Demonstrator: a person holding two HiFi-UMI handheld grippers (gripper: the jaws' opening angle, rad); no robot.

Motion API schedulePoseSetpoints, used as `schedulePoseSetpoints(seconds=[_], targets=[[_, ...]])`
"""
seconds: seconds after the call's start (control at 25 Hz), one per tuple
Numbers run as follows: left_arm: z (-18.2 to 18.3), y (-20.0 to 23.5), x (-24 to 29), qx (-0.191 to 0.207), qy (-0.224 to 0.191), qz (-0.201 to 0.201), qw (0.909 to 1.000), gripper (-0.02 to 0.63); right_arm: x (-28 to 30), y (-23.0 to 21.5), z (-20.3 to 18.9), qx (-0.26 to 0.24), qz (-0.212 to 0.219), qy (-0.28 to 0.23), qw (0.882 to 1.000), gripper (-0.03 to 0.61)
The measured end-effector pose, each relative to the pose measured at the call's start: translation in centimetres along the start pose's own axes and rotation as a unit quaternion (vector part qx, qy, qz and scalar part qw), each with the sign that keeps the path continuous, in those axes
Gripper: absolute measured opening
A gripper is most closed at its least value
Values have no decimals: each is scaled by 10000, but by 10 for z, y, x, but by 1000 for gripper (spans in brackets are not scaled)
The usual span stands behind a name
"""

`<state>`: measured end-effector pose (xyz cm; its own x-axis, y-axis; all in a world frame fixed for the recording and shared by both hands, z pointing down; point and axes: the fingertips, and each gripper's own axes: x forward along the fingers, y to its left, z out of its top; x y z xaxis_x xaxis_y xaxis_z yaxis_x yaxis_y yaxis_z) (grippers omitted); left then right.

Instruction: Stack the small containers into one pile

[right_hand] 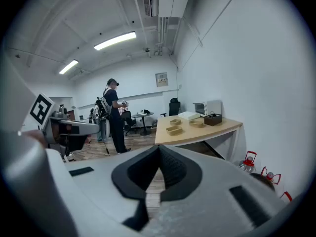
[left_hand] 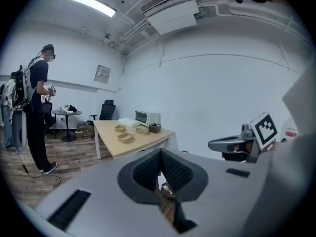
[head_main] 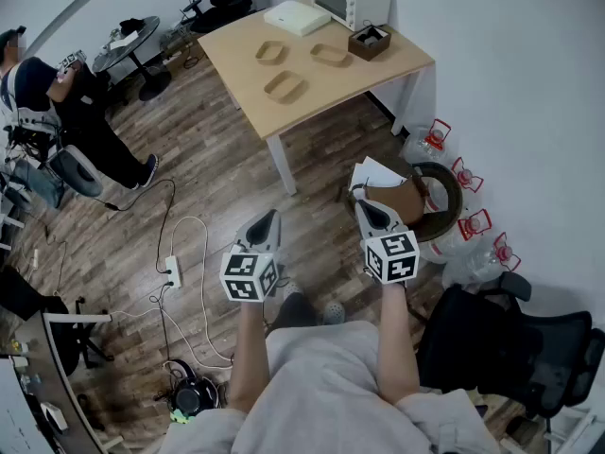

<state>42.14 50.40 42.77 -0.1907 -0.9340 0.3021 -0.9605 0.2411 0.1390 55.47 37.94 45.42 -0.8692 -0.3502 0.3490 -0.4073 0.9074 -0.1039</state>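
My left claw: closed, pads together with nothing between them, held above the wooden floor.
My right claw: closed as well and empty, beside my left claw and tilted slightly downward.
Small containers: 3 shallow tan ones, each lying apart from the others on the desk, none stacked; all well away from both claws.
Back of the desk: a white toaster oven, a flat white box and a dark open box, just behind the containers.
By the wall: water jugs with red caps, near my right claw.
Far left: a person stands near a round table.
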Motion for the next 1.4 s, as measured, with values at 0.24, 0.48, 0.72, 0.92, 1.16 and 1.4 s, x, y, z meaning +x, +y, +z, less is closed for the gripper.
schedulePoseSetpoints(seconds=[0.24, 0.48, 0.72, 0.92, 1.16, 1.4], targets=[[13, 25, 14, -51, 56, -40, 10000, 5, 16, -2, 11, 39, -163, -39, 9999, 5], [29, 46, 25, -226, -22, -103, 9997, 6, 25, 1, 29, 276, -147, -268, 9991, 9], [29, 73, 33, -324, -42, -168, 9993, 66, 45, 10, 29, 416, -126, -202, 9989, 136], [29, 107, 40, -389, -81, -257, 9989, 106, 76, 24, 34, 474, -46, -192, 9987, 236], [40, 155, 41, -374, -248, -204, 9988, 129, 114, 41, 50, 437, -57, -301, 9986, 327], [41, 179, 41, -253, -201, -242, 9992, 143, 139, 57, 55, 497, -62, -292, 9983, 398]])
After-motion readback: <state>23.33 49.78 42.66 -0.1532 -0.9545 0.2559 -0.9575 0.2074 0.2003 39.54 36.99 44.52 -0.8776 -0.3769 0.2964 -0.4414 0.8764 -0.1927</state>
